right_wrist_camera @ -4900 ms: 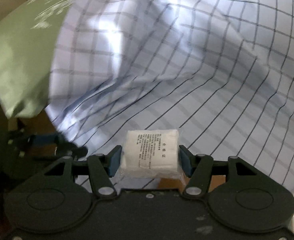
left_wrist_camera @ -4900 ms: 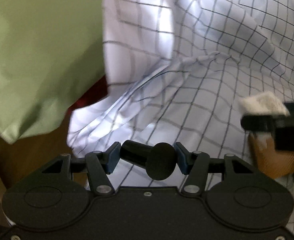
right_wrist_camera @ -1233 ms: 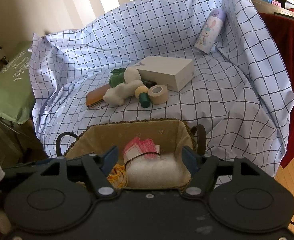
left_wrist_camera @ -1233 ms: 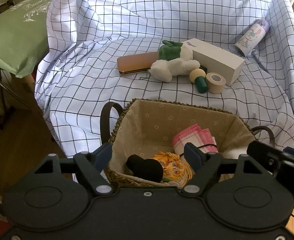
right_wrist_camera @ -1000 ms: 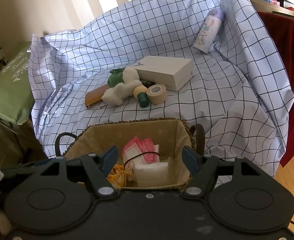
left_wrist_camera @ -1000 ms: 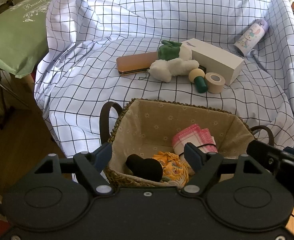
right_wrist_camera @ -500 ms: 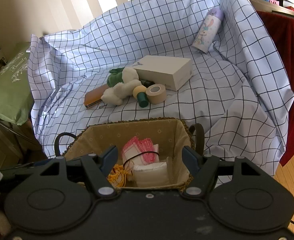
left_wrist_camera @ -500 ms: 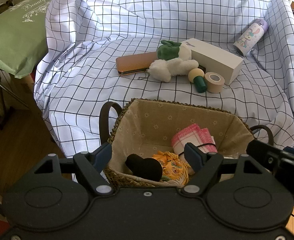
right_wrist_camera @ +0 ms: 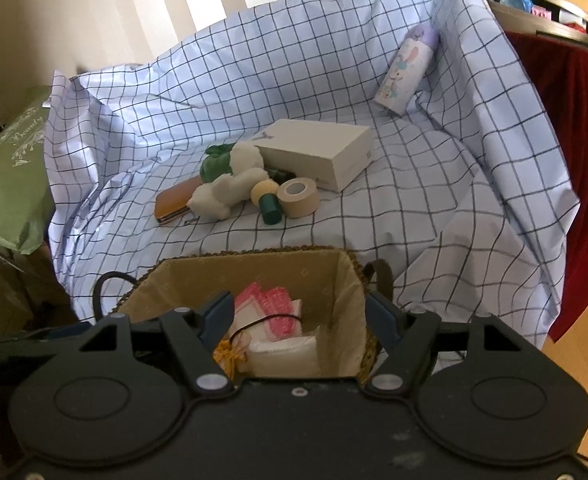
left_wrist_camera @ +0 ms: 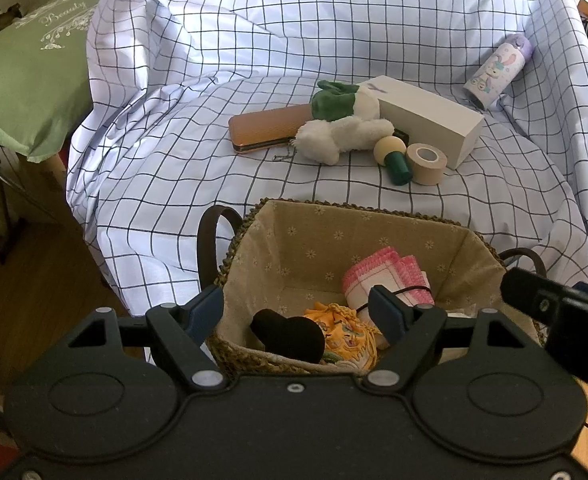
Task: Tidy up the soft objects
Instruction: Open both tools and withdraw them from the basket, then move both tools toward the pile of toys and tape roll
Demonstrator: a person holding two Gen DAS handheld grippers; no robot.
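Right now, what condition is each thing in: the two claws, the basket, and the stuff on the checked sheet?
Left gripper: open, empty, above the basket.
Right gripper: empty, jaws opening.
Basket: upright, partly filled.
White packet: lying in the basket.
Black sponge: lying in the basket.
Plush toy: lying on the checked sheet.
Tape roll: resting on its edge.
White box: closed, lying flat.

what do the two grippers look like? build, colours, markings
Both match: the left gripper and right gripper are matte black plastic with two round housings, silver pivot screws and angular black linkages ending in blue-padded fingers. No markings or cables are legible; the right's body shows pale scuffs.
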